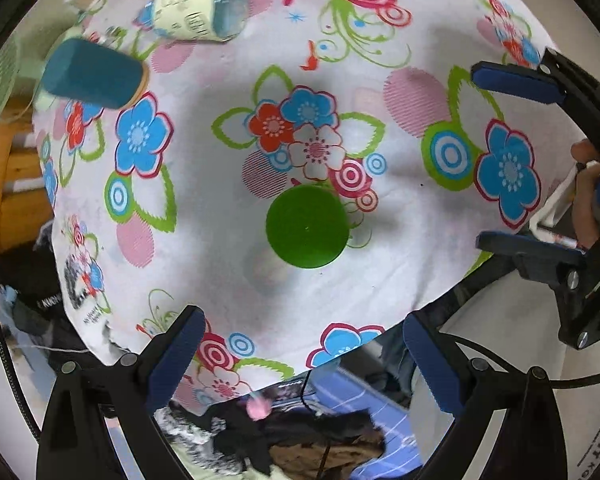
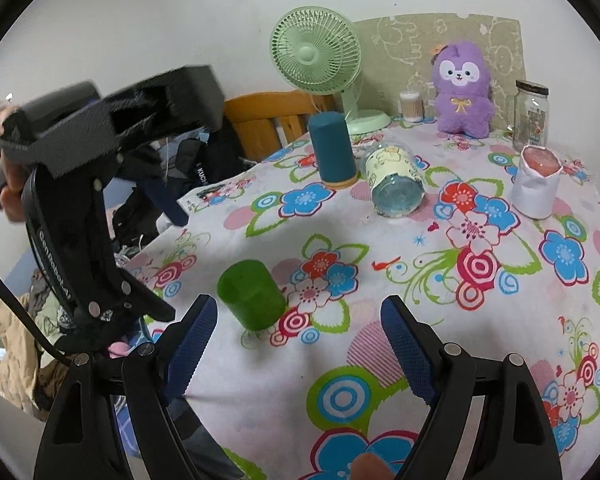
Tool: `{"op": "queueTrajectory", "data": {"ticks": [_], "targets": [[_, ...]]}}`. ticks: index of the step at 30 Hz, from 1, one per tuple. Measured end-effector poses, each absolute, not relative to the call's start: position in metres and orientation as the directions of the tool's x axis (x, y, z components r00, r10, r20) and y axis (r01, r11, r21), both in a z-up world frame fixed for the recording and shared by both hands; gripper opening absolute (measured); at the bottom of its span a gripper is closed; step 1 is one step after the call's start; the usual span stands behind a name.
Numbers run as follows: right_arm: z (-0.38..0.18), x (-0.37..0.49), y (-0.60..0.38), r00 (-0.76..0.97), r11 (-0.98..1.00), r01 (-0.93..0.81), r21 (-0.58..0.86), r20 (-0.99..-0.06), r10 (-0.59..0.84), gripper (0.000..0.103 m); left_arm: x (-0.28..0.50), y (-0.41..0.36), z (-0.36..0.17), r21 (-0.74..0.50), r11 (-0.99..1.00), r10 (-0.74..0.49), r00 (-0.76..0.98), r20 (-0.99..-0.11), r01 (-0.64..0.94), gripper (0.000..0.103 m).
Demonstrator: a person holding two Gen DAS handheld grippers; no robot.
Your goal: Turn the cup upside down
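Gripper (image 1: 304,360) wide — smooth cylindrical green cup (image 1: 307,226) upturned

Even, soft indoor light; faint shadows on the tablecloth (image 1: 380,240); strong fisheye bending; upper-left edges motion-blurred.

Left wrist view: I look steeply down from above onto the floral tablecloth (image 1: 380,240), the green cup (image 1: 307,227) near centre. Right wrist view: I sit low at the table's near edge, facing across toward the wall, fan (image 2: 316,50) and plush toy (image 2: 462,88). Shared: green cup (image 2: 252,294), teal cup (image 1: 92,72) (image 2: 332,148), lying bottle (image 1: 200,10) (image 2: 394,180), cloth.
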State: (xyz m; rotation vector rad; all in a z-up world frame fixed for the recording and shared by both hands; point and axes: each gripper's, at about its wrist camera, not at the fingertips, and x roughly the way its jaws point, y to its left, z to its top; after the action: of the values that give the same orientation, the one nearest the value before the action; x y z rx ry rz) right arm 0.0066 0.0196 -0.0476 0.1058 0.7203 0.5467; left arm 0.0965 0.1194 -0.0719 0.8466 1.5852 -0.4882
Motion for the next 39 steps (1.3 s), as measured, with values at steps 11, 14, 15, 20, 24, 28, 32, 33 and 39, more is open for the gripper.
{"op": "queueTrajectory", "data": {"ticks": [11, 14, 15, 20, 24, 28, 32, 33, 39], "targets": [[-0.03, 0.02, 0.02, 0.651, 0.883, -0.378, 0.28, -0.597, 0.468, 0.086, 0.098, 0.145, -0.055, 0.091, 0.744, 0.064, 0.066, -0.996, 0.662, 0.1], [-0.024, 0.02, 0.021, 0.661, 0.888, -0.371, 0.271, -0.594, 0.458, 0.086, 0.095, 0.152, -0.045, 0.089, 0.767, 0.002, 0.136, -0.991, 0.636, 0.1], [-0.021, 0.02, 0.023, 0.667, 0.89, -0.371, 0.264, -0.591, 0.453, 0.086, 0.094, 0.155, -0.042, 0.091, 0.771, -0.015, 0.161, -0.987, 0.63, 0.1], [-0.009, 0.018, 0.032, 0.688, 0.898, -0.376, 0.23, -0.58, 0.437, 0.086, 0.092, 0.172, -0.036, 0.063, 0.808, -0.088, 0.226, -0.97, 0.586, 0.1], [-0.001, 0.017, 0.04, 0.7, 0.901, -0.385, 0.202, -0.572, 0.427, 0.086, 0.091, 0.184, -0.035, 0.039, 0.839, -0.144, 0.291, -0.946, 0.543, 0.1], [0.006, 0.015, 0.049, 0.716, 0.907, -0.384, 0.171, -0.565, 0.41, 0.086, 0.087, 0.192, -0.031, -0.006, 0.86, -0.214, 0.35, -0.912, 0.51, 0.1], [0.009, 0.014, 0.056, 0.721, 0.909, -0.389, 0.15, -0.565, 0.402, 0.086, 0.08, 0.194, -0.027, -0.008, 0.87, -0.251, 0.429, -0.868, 0.494, 0.1], [0.01, 0.014, 0.058, 0.722, 0.909, -0.389, 0.149, -0.564, 0.401, 0.086, 0.078, 0.195, -0.026, -0.009, 0.875, -0.26, 0.452, -0.853, 0.485, 0.1], [0.016, 0.009, 0.065, 0.739, 0.916, -0.383, 0.119, -0.556, 0.381, 0.086, 0.072, 0.21, -0.022, -0.03, 0.912, -0.284, 0.577, -0.766, 0.41, 0.1]]}}
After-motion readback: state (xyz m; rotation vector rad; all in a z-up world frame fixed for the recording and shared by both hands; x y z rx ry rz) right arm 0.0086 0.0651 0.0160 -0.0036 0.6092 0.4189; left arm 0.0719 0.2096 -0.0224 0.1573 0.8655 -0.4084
